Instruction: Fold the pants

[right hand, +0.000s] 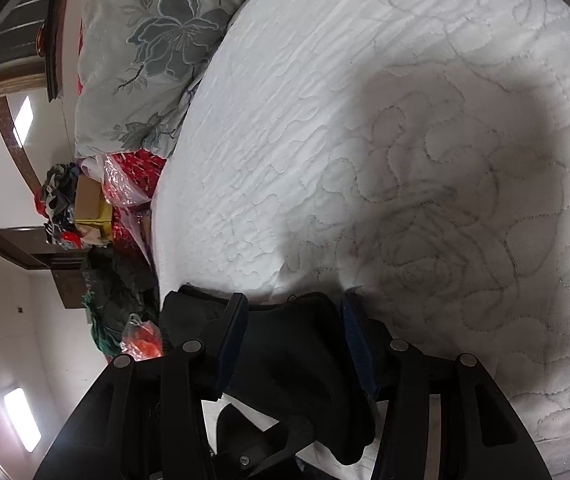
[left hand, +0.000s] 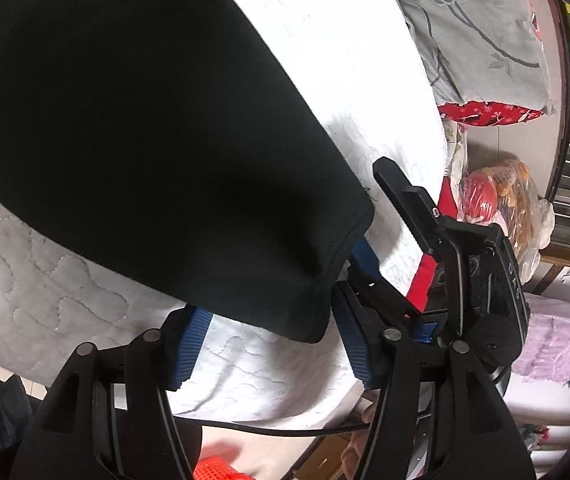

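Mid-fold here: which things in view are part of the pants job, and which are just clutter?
Job: black pants; white quilted bed cover under them; left gripper; right gripper, shut on pants.

Clutter: floral grey pillow; red patterned cloth; plastic bags; lilac cloth.

Open white quilted bedspread (right hand: 365,120) ahead of the right gripper (right hand: 291,344), unobstructed up to the grey floral pillow (right hand: 145,52) at the far end. Black pants fabric (left hand: 145,140) draped across most of the left view, blocking passage there. Bagged clutter (left hand: 501,196) crowded beside the bed edge.
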Motion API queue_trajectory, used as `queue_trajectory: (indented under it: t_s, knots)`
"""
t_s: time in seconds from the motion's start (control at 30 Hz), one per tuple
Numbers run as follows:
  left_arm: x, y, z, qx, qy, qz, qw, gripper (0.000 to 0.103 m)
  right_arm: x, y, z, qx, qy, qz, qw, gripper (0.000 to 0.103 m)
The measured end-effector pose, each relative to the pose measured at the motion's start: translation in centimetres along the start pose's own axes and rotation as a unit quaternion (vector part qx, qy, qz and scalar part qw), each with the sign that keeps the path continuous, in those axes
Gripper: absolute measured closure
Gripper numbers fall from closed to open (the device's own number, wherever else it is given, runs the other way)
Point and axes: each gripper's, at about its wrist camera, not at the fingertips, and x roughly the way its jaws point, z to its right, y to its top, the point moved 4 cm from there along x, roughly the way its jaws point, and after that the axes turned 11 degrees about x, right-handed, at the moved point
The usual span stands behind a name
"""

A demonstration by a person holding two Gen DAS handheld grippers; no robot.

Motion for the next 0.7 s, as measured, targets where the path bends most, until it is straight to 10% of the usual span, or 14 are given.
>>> queue_trajectory:
  t_s: [0.3,0.4,0.53,0.7]
  knots:
    - [0.7,0.3,1.0,0.011,-0.036,-0.006,0.9993,0.053,0.0,0.0,0.6,0.022,0.026,-0.007,0.999,0.054]
    - [1.1,0.5,0.8,0.01,-0.043,-0.015,0.9989,0.074,0.0,-0.1,0.6,0.018,0.026,-0.006,0.999,0.055]
    - [1.3,0.8,-0.1,-0.004,-0.051,-0.035,0.9981,0.091,0.0,-0.3,0.3,-0.013,-0.016,0.01,1.0,0.084]
    - [0.4,0.9,0.4,0.002,-0.069,-0.049,0.9964,0.094,-0.9,-1.2,-0.8,-0.039,-0.028,0.039,0.998,0.09]
